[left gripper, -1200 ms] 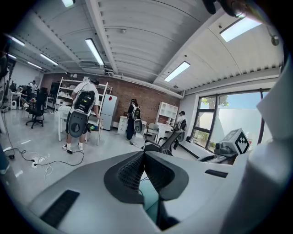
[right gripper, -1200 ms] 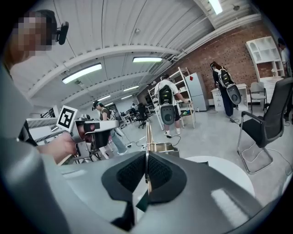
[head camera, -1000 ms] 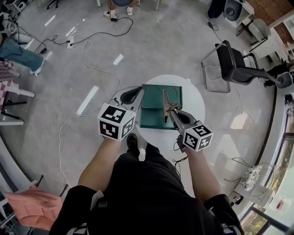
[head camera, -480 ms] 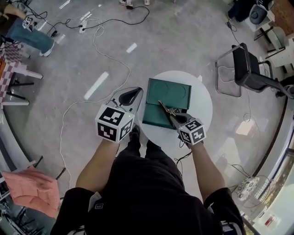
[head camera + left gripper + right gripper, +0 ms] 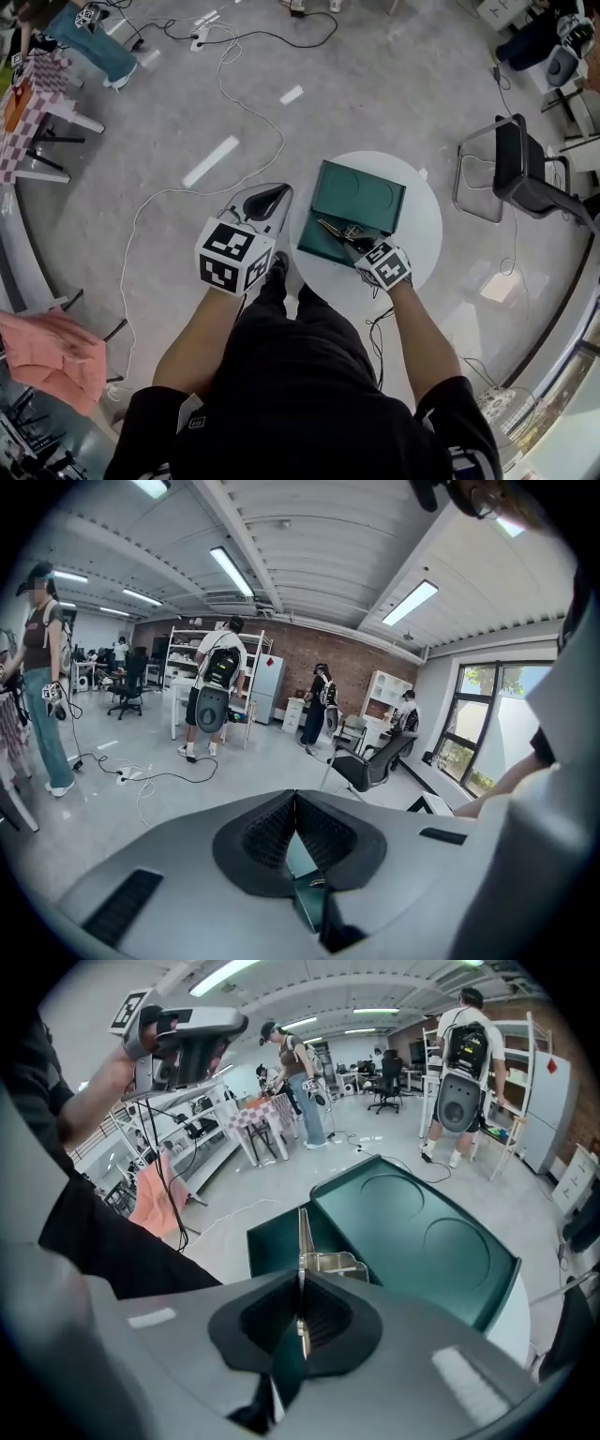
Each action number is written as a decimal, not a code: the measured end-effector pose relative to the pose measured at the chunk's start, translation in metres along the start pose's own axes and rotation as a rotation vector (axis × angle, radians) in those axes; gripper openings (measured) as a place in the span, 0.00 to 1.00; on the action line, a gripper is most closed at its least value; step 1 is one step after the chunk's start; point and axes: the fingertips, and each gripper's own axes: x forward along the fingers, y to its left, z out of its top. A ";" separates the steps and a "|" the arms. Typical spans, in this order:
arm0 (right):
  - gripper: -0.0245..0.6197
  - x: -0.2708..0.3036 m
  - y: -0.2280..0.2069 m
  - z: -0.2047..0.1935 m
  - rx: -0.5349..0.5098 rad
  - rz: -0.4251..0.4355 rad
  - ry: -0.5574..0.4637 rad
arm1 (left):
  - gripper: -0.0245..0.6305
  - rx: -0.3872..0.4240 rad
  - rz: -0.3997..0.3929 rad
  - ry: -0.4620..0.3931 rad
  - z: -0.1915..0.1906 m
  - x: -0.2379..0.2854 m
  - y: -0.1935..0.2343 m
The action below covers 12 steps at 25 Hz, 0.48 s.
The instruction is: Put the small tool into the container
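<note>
One slim, flat silvery metal tool is pinched edge-on in the right gripper, with the jaws clamped tight on its flat faces. It is held just over the near edge of the dark green rectangular plastic container on the round white table. It is judged light, stiff and slick, so those flat faces are the place to be gripped. The left gripper is closed on nothing, off the table's left side.

A grey floor strewn with cables carries a round white table, with a black chair off its right edge. Strip lights line the ceiling. A brick wall, white shelves and windows stand beyond.
</note>
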 end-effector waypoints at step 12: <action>0.06 0.029 0.012 -0.013 -0.011 0.054 0.102 | 0.05 -0.013 0.019 0.016 -0.012 -0.005 0.001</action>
